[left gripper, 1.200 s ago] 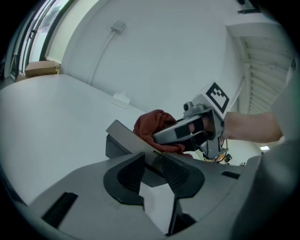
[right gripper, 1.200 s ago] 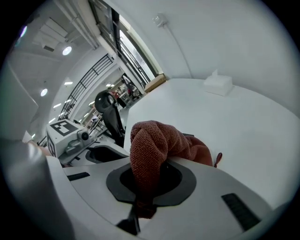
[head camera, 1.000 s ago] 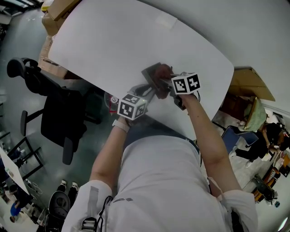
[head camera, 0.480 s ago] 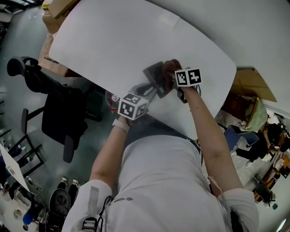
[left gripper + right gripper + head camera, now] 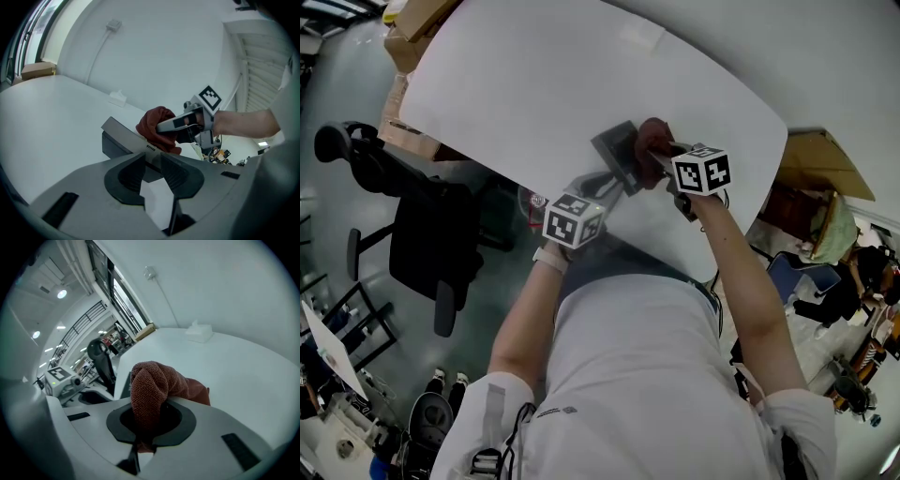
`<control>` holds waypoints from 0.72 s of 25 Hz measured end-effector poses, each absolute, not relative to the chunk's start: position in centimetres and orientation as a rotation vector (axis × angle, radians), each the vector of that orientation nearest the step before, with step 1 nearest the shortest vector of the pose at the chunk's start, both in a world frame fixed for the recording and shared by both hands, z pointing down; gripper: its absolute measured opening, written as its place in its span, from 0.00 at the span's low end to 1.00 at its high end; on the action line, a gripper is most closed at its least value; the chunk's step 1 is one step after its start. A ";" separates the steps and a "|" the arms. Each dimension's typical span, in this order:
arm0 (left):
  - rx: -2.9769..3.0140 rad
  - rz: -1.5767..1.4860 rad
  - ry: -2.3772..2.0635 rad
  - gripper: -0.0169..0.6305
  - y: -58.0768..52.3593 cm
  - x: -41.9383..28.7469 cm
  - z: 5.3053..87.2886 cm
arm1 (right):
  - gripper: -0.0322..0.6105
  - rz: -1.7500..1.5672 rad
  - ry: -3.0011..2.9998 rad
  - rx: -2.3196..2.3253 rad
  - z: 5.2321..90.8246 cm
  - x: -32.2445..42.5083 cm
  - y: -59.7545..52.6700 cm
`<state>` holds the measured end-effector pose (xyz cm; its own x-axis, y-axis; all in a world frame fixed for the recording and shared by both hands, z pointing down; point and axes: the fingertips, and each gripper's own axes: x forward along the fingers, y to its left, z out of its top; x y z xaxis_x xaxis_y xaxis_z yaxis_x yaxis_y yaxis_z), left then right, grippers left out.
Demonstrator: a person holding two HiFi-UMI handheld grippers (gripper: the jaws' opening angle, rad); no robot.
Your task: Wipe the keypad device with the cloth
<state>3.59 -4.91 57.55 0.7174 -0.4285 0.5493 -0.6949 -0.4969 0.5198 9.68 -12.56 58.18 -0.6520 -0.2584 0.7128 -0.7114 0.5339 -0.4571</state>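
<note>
Our left tongs (image 5: 151, 165) clamp the keypad device (image 5: 121, 135); our right tongs (image 5: 148, 417) (closed tight) hold the cloth (image 5: 149, 383) against it.

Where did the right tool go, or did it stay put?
Yes. The right tool and cloth slid right along the device, toward the table's right edge.

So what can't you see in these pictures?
- Keys on the device: too small in the head view, and the left gripper view shows it edge-on.
- Device top under the cloth: the cloth blocks it in the right gripper view.
- Tips of the right gripper: buried in cloth.
</note>
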 end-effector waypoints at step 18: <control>2.193 0.462 -0.855 0.19 -5.2 3.9 57.2 | 0.11 1.251 -2.159 0.769 60.0 8.1 -8.8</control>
